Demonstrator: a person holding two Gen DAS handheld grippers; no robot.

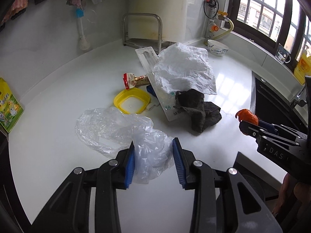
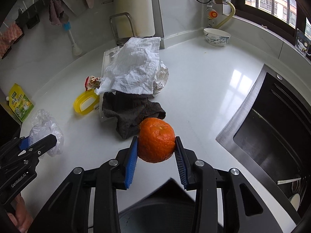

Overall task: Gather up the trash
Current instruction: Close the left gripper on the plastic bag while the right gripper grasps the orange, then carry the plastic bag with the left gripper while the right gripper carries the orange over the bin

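The left gripper (image 1: 153, 159) has its jaws pinching a crumpled clear plastic bag (image 1: 124, 134), which trails down onto the white surface (image 1: 48, 120). The right gripper (image 2: 156, 157) has its jaws pressed on a round orange peel shell (image 2: 156, 142), held above the surface near the black sink (image 2: 272, 128). Behind them lie a dark grey cloth (image 2: 132, 114), a crumpled white paper sheet (image 2: 136, 68), a yellow plastic lid ring (image 1: 132, 101) and a red-ended snack wrapper (image 1: 134, 80).
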